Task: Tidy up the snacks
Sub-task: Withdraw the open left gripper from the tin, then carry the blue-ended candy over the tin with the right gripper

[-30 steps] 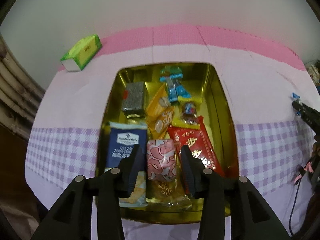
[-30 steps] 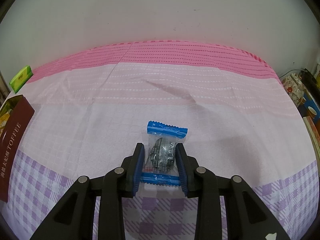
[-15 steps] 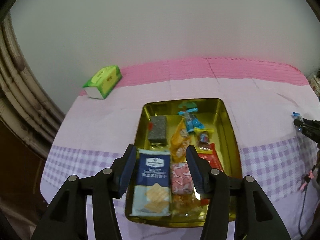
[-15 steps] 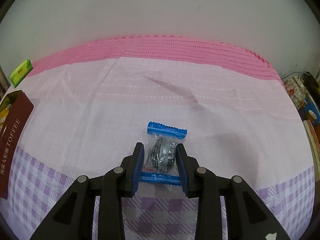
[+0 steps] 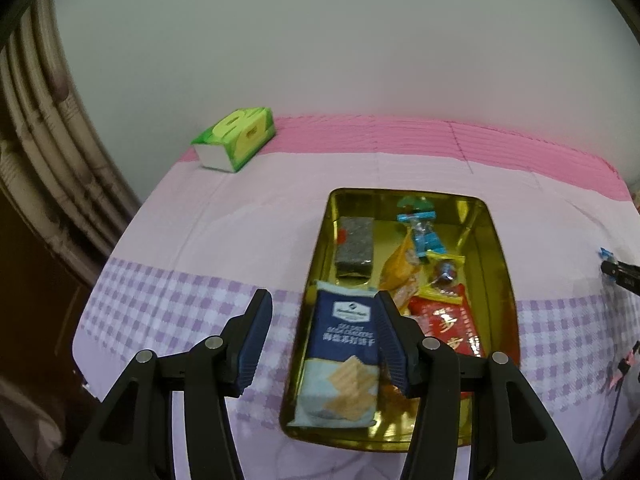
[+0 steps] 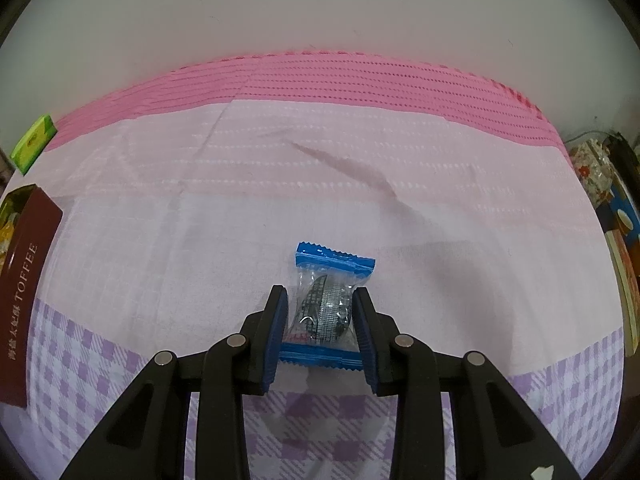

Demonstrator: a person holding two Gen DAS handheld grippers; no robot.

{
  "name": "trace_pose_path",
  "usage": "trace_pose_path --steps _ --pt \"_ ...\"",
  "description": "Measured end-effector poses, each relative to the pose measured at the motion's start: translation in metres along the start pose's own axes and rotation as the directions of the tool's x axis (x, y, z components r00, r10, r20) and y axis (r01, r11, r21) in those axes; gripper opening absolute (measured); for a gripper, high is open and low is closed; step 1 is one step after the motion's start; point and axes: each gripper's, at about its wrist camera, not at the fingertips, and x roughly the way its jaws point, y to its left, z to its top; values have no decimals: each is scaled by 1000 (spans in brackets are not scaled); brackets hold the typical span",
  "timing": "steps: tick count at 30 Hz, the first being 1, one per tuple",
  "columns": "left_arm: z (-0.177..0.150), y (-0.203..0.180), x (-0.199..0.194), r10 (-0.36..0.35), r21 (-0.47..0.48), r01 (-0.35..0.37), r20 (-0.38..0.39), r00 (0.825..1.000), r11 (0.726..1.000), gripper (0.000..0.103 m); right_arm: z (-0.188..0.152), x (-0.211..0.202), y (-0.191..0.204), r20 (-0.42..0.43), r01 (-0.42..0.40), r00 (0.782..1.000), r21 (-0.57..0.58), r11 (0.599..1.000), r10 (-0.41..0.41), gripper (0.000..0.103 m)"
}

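A gold tin (image 5: 500,280) on the tablecloth holds several snacks: a navy cracker pack (image 5: 344,352), a red packet (image 5: 448,328), an orange packet (image 5: 402,276), a grey bar (image 5: 354,248) and blue-wrapped candies (image 5: 422,232). My left gripper (image 5: 320,344) is open and empty, above the tin's near left edge. My right gripper (image 6: 320,326) is shut on a clear candy wrapper with blue ends (image 6: 326,304), at the cloth. The tin's maroon "TOFFEE" side (image 6: 24,292) shows at the far left of the right wrist view.
A green tissue pack (image 5: 236,142) lies at the table's far left, also in the right wrist view (image 6: 34,142). The right gripper's tip (image 5: 620,274) shows at the right edge. Boxes (image 6: 612,216) sit off the table's right end. A wall stands behind.
My left gripper has lifted and pulled back to the left, leaving the pink snack in the tin. The right gripper stays shut on the blue-ended candy.
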Motion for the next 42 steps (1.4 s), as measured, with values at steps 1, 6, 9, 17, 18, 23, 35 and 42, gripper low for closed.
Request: trace_pose_path --steps 1,6,9,17,18,23,35,42 --pt "-1 3 1 6 -5 -6 -2 1000 1000 54 0 0 0 -5 -2 1000 2 1000 2 32" --pt "-5 12 2 20 -24 -20 1 1000 1000 54 5 3 -2 -44 -6 999 0 1000 6 32" --pt "-7 16 4 26 -28 -26 -6 1000 999 56 7 4 -3 -59 -4 998 2 1000 4 32" --pt "-11 24 12 45 -35 -47 -36 998 998 57 6 3 6 -55 36 998 24 999 -34 25" --pt "-11 24 14 43 -38 -45 -44 998 998 57 5 2 8 -52 41 998 27 999 -40 25" --pt "-13 29 17 37 -57 -41 -64 997 998 57 1 -3 13 -39 40 999 57 998 -38 24" --pt "-13 32 19 36 -67 -41 -75 997 997 58 8 -42 74 36 -90 995 13 996 89 24" --pt "-15 32 19 28 -77 -34 -79 997 996 58 12 -66 138 45 -209 976 -82 975 213 24"
